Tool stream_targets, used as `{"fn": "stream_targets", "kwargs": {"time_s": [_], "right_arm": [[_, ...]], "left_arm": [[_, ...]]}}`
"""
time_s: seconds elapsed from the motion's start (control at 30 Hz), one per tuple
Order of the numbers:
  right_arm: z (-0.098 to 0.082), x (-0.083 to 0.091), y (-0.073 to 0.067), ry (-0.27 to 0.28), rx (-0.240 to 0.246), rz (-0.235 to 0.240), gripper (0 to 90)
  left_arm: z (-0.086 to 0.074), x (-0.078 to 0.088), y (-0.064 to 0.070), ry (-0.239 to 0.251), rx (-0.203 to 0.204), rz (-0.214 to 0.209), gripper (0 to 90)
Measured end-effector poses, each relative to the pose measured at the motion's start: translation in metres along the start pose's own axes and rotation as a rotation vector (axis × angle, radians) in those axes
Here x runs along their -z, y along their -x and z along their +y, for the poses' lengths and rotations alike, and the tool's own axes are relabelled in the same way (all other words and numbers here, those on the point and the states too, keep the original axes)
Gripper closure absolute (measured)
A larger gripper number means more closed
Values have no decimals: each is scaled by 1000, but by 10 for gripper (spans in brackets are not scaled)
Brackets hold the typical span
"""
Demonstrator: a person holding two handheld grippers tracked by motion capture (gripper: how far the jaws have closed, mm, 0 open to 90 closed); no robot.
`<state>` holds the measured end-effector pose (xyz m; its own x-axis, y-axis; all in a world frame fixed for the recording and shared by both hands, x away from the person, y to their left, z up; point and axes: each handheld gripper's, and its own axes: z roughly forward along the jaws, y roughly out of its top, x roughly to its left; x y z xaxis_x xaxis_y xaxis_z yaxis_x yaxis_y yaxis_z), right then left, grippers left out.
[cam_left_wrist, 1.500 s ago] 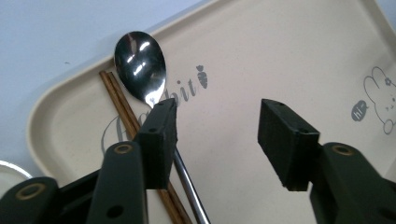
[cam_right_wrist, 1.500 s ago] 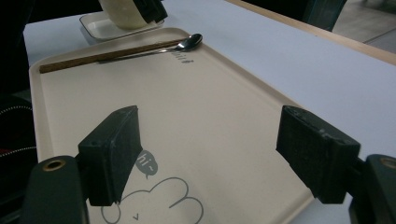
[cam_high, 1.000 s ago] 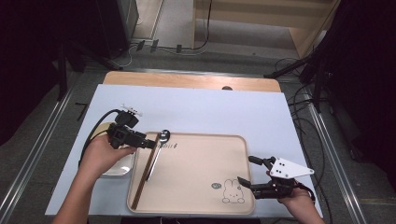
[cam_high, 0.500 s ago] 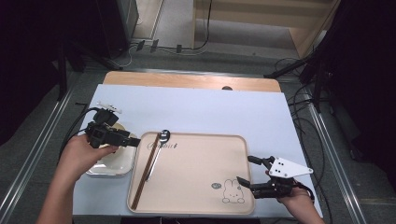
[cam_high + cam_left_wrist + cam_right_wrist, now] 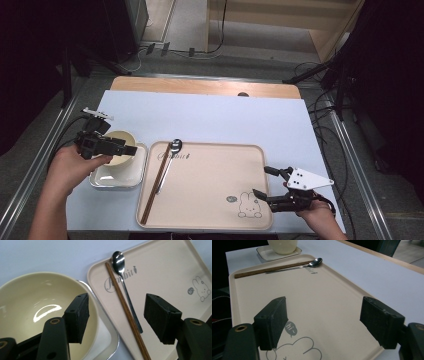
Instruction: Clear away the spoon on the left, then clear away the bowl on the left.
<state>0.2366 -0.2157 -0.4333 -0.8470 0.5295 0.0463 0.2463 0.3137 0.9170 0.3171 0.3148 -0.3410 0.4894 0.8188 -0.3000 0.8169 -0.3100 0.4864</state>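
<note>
Your left gripper (image 5: 131, 149) is hovering over the cream bowl (image 5: 118, 147), its 2 jaws standing spread with nothing pinched between them; in the left gripper view (image 5: 116, 316) one pad is hanging above the bowl's (image 5: 37, 312) inner wall and the other above the tray (image 5: 165, 272), and neither is pressing on anything. The bowl is sitting on the small square metal dish (image 5: 117, 175) on the light blue table cover (image 5: 215, 117), just beside the left edge of the beige tray (image 5: 210, 185). On that tray's left side, 1 metal spoon (image 5: 167, 162) and 1 pair of brown chopsticks (image 5: 154, 190) are lying side by side, touching or nearly so, with the spoon's head near the tray's far rim. A printed rabbit (image 5: 248, 205) is showing at the tray's near right corner. Your right gripper (image 5: 259, 181) is resting low over that corner, and its jaws are likewise standing released; the right gripper view (image 5: 323, 322) is showing bare tray (image 5: 324, 292) between the 2 pads, with the spoon (image 5: 313, 264), chopsticks (image 5: 269, 270) and bowl (image 5: 283, 246) well beyond them.
</note>
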Motion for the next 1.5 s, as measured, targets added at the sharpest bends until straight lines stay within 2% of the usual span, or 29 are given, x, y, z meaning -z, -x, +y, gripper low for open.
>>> {"fn": "stream_targets", "kwargs": {"time_s": [0.13, 0.17, 0.23, 0.57, 0.9, 1.0, 1.1, 1.17, 1.33, 1.43, 1.5], "right_arm": [[0, 0, 0, 2, 5, -3, 221], [0, 1, 0, 5, 3, -4, 221], [0, 1, 0, 5, 2, -4, 221], [0, 0, -1, 1, 5, -2, 221], [0, -1, -1, -1, 7, -1, 222], [0, -1, -1, -1, 7, -2, 222], [0, 0, -1, -1, 10, -2, 222], [0, 0, -1, -1, 10, -3, 222], [0, 0, -1, -1, 11, -4, 222], [0, 1, -1, -5, 8, -5, 222], [0, 1, -1, -2, 8, -6, 222]], "left_arm": [[-5, 6, -11, 5, 34, 40, 374], [-6, 7, -14, 10, 47, 35, 374], [-8, 10, -18, 13, 55, 55, 374], [-18, 22, -36, 32, 108, 92, 374], [-30, 33, -58, 38, 197, 139, 391], [-33, 32, -64, 14, 211, 191, 405], [-38, 27, -73, 13, 249, 168, 437], [-39, 24, -78, -2, 270, 170, 460], [-41, 15, -84, -18, 290, 148, 513], [-40, 7, -84, -40, 293, 161, 529], [-39, 2, -84, -55, 289, 185, 538]]}}
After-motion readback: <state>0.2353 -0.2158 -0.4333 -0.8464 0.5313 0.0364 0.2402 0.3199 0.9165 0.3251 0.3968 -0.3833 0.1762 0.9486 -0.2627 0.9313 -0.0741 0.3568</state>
